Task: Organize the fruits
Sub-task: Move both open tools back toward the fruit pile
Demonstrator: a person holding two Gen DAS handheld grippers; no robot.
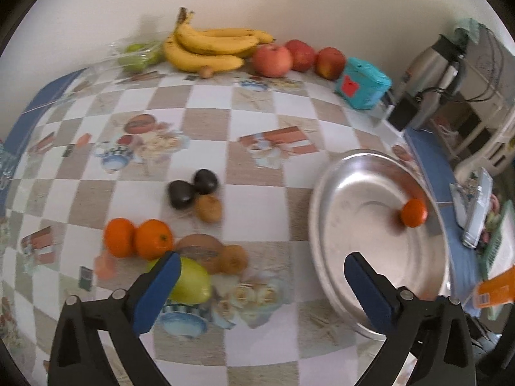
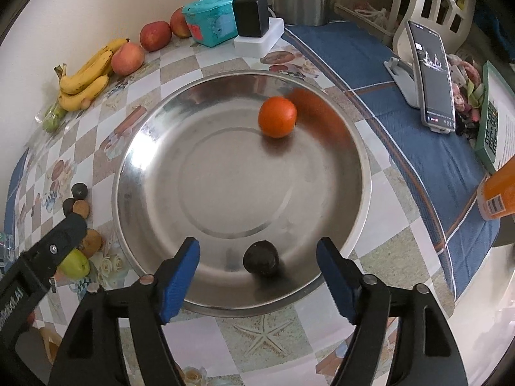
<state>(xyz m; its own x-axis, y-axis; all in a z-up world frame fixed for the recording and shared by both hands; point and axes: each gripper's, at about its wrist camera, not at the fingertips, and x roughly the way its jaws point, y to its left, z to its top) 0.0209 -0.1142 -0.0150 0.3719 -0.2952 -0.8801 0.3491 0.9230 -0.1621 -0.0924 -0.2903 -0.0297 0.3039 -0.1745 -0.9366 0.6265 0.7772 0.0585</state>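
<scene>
The checkered surface (image 1: 257,128) carries a steel basin (image 2: 135,148) already holding a tangerine (image 2: 277,116) and an avocado (image 2: 260,258). The right tool (image 2: 257,273), spread and empty, hangs over the avocado. The left tool (image 1: 260,286), also spread, likely goes next for the green apple (image 1: 193,284).

My left gripper's finger (image 1: 161,286) covers part of the green fruit (image 1: 193,281), the orange carton (image 2: 499,189) is cut off at the frame edge, and the phone (image 2: 433,77) screen's text is too small to read.
</scene>
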